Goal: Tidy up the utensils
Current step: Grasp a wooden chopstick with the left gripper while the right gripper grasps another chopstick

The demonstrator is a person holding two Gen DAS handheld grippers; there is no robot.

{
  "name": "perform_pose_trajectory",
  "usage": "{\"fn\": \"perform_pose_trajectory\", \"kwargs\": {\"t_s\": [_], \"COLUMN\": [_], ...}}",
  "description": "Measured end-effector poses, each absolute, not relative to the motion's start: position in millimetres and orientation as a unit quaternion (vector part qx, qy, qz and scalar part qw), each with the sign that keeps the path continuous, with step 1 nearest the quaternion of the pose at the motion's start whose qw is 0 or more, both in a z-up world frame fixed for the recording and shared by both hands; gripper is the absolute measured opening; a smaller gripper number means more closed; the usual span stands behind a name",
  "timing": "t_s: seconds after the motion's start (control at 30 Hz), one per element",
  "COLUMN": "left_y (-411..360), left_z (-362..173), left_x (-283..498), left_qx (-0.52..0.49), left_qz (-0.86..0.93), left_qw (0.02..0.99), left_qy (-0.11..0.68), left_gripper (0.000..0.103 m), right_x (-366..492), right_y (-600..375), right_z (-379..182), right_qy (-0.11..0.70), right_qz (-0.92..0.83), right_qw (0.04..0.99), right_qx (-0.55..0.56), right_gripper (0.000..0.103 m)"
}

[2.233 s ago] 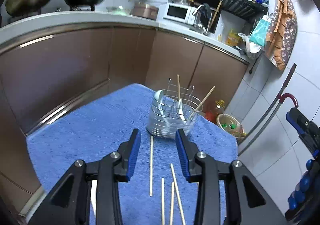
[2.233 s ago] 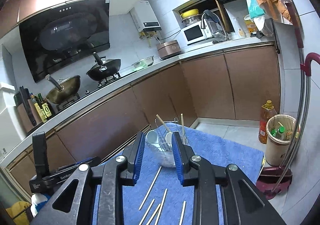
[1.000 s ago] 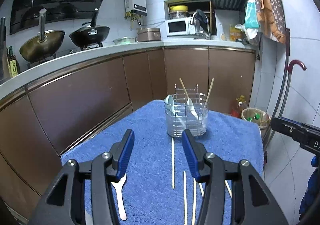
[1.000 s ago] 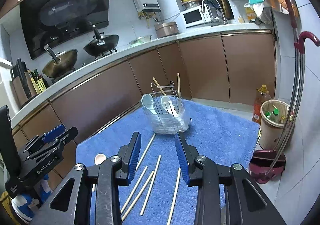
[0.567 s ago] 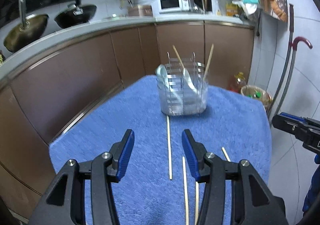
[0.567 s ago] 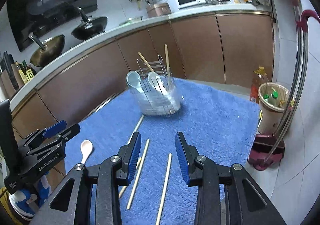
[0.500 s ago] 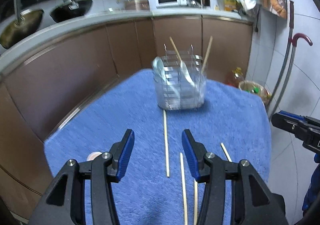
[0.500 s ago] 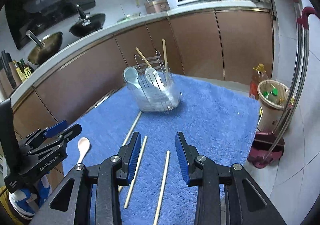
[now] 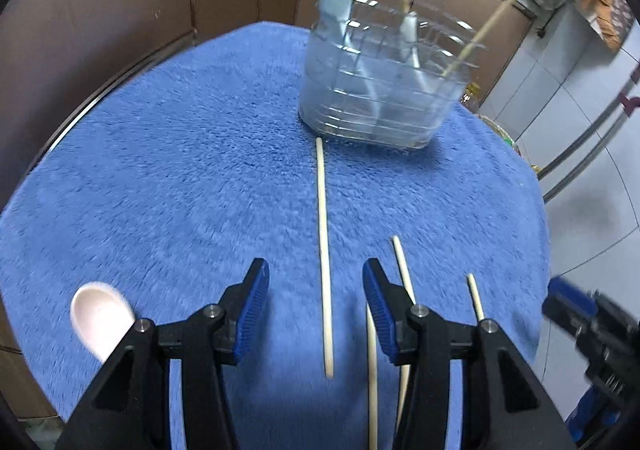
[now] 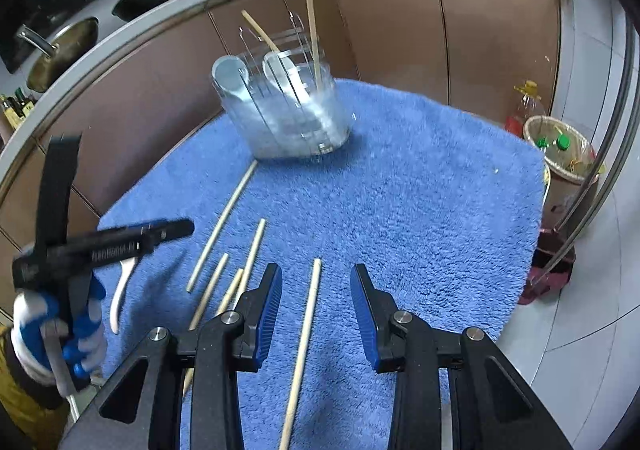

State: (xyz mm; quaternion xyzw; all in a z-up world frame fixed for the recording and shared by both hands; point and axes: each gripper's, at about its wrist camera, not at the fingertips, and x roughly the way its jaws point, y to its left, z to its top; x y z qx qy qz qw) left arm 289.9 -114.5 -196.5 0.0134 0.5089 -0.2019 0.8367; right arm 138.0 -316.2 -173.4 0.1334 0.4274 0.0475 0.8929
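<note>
Hovering over the fluffy blue mat [image 9: 180, 154], the left gripper [image 9: 316, 282] has its blue-padded jaws apart, a long pale wooden chopstick [image 9: 323, 250] lying between them untouched. The right gripper [image 10: 316, 290] is likewise parted and empty above another wooden chopstick [image 10: 306, 334]. Beyond stands the clear wire-framed utensil holder [image 10: 288, 114], with a white spoon [image 9: 102, 316] at the mat's left edge.

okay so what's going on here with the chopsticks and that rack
A person holds a gripper in each hand over a blue mat. Both are open and empty. The left gripper lines up on one loose chopstick, the right gripper on another. The wire utensil holder already has spoons and two chopsticks; a white spoon lies loose.
</note>
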Motion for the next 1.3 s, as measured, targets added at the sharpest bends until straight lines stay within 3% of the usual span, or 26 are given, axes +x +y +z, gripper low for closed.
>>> {"fn": "perform_pose_trajectory", "kwargs": {"t_s": [0.17, 0.43, 0.6, 1.1, 1.3], "left_y": [-132, -149, -156, -164, -159], "left_z": [-208, -224, -228, -230, -227], "left_x": [319, 360, 377, 376, 360], "left_qx": [0.017, 0.03, 0.029, 0.054, 0.05], "left_qz": [-0.208, -0.187, -0.19, -0.195, -0.199], "left_qw": [0.823, 0.814, 0.806, 0.81, 0.808], "left_qy": [0.529, 0.55, 0.56, 0.551, 0.552], "left_gripper": [0.046, 0.021, 0.013, 0.005, 0.005], "right_x": [146, 155, 165, 199, 205], "right_y": [-322, -323, -321, -291, -289], "right_z": [-190, -205, -213, -225, -226], "right_qy": [0.447, 0.468, 0.486, 0.527, 0.53], "right_qz": [0.046, 0.05, 0.065, 0.051, 0.042], "right_qw": [0.883, 0.872, 0.861, 0.846, 0.846], "right_qx": [0.134, 0.133, 0.137, 0.054, 0.034], "right_gripper": [0.033, 0.033, 0.033, 0.024, 0.01]}}
